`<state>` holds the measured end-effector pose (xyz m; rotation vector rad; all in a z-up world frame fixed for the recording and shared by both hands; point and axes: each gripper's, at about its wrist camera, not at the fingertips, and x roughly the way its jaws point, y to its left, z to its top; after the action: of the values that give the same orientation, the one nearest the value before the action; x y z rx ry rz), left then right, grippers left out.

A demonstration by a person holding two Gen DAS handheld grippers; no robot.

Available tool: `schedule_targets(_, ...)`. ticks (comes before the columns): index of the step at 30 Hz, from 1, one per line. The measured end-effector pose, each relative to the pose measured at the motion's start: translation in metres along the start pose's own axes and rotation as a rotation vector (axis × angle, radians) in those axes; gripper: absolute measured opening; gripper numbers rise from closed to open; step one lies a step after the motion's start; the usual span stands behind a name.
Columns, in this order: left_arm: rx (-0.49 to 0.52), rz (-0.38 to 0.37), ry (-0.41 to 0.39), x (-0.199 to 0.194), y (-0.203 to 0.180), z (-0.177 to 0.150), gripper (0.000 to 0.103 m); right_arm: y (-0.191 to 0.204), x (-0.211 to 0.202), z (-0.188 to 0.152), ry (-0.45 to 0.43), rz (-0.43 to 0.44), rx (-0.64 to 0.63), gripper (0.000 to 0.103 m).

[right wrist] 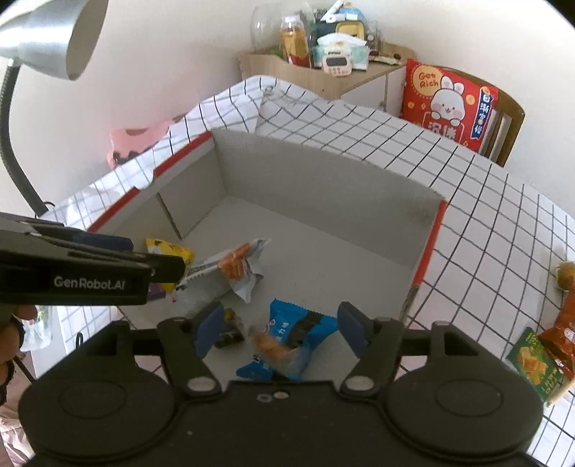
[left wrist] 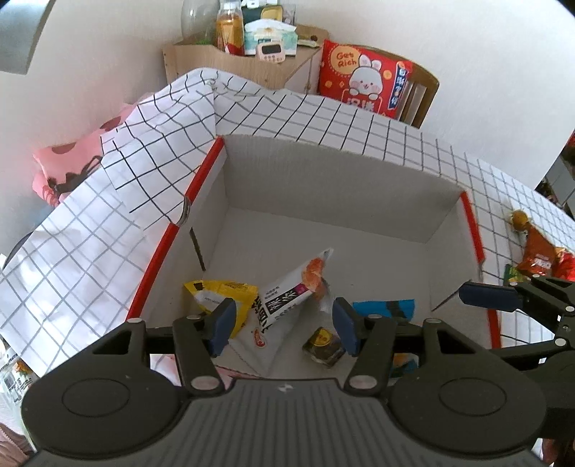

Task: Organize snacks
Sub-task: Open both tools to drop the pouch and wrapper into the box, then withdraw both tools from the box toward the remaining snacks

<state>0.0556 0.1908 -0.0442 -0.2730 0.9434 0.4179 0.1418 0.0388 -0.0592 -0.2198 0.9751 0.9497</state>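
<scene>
Grid-checked tablecloth (right wrist: 485, 230), red-edged white cardboard box (right wrist: 323, 186) — loose snack packets (right wrist: 546, 345) just right of the right gripper (right wrist: 278, 332).
Both grippers' jaws apart, empty; left gripper (left wrist: 284, 325) farther from those packets — over the box.

**Things Around the Table**

A checked cloth (left wrist: 323, 118) covers the table. At 12 o'clock a wooden shelf (left wrist: 237, 64) holds a drink bottle (left wrist: 228, 27), a tissue box (left wrist: 271, 36) and a pink timer (left wrist: 268, 50). At 1 o'clock a red bunny pillow (right wrist: 449, 104) leans on a chair (right wrist: 510, 118). At 10 o'clock hangs a silver lamp (right wrist: 54, 39).
</scene>
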Motion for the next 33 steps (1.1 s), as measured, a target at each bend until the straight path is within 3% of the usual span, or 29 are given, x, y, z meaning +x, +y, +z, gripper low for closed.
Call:
schedule_targets(4, -0.002, -0.015, -0.032, -0.013, -0.005, -0.001, 0.064, -0.005, -0.018, -0.002, -0.039, 0.020, 0.018, 0.082)
schedule_targets(10, 0.016, -0.051, -0.079, -0.034, -0.022, -0.004, 0.064, -0.014, -0.049, -0.007, -0.110, 0.045, 0.045, 0.088)
schedule_targets(16, 0.039, -0.092, -0.131, -0.051, -0.047, -0.005, 0.072, -0.028, -0.082, -0.017, -0.182, 0.043, 0.070, 0.094)
schedule_targets(23, 0.078, -0.158, -0.138, -0.057, -0.086, -0.008, 0.072, -0.056, -0.112, -0.036, -0.233, -0.008, 0.113, 0.099)
schedule_targets(33, 0.146, -0.231, -0.101, -0.044, -0.170, -0.021, 0.073, -0.123, -0.151, -0.083, -0.268, -0.118, 0.210, 0.103)
